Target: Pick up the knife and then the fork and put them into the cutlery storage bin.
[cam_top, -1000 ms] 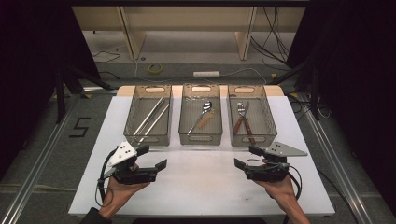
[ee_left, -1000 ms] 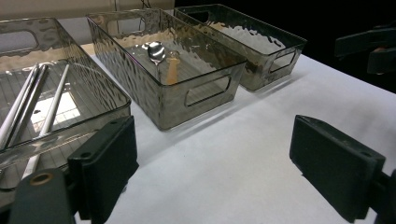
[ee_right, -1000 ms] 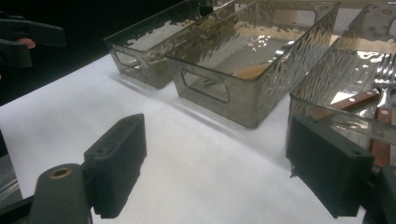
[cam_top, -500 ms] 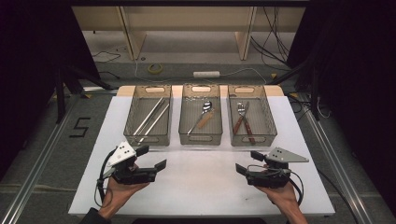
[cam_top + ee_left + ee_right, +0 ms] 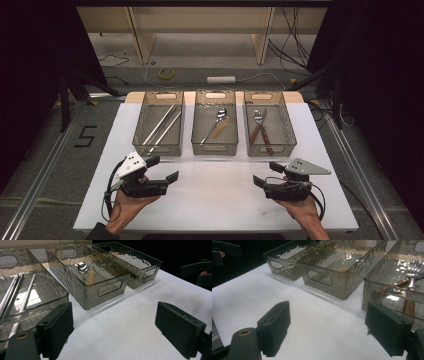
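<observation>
High view: the right gripper (image 5: 270,175) has drifted back toward the table's near edge; left gripper (image 5: 163,169) unmoved. Both gape wide, empty. Cutlery sits sorted in three bins (image 5: 215,148) along the far edge, so sorting looks finished.

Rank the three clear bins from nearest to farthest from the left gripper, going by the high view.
From the left gripper:
1. Bin with the chopsticks, the left one, just ahead of the gripper.
2. Bin with the spoon, the middle one, ahead and toward the right.
3. Bin with the fork, the right one, across the table near the right gripper's side.
</observation>
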### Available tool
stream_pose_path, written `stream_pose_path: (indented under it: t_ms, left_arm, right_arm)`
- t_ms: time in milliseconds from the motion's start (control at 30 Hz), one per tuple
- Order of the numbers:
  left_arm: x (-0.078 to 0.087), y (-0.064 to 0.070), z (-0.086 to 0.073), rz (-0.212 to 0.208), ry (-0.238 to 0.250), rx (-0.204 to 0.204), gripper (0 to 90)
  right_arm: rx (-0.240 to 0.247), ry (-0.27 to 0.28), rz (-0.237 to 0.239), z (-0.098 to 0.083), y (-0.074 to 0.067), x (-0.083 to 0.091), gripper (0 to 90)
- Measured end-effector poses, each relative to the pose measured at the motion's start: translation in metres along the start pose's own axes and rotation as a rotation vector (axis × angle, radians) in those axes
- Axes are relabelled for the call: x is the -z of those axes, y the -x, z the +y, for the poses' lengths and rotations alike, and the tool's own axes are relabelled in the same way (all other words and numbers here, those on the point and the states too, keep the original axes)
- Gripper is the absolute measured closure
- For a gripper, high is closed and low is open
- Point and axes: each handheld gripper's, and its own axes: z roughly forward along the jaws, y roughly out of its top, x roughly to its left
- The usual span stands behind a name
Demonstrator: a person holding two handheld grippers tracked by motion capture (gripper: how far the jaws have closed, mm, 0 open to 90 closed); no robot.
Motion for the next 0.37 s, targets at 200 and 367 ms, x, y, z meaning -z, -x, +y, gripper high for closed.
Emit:
stream_pose_path:
  t_ms: [200, 367]
  left_arm:
    - [0.0, 0.0, 0.0, 0.0, 0.001, 0.0, 14.6]
    - [0.0001, -0.0002, 0.0001, 0.0, -0.002, -0.004, 14.6]
  right_arm:
    - [0.002, 0.0, -0.005, 0.0, 0.0002, 0.0, 21.4]
    - [0.002, 0.0, -0.008, 0.0001, -0.0001, 0.0, 21.4]
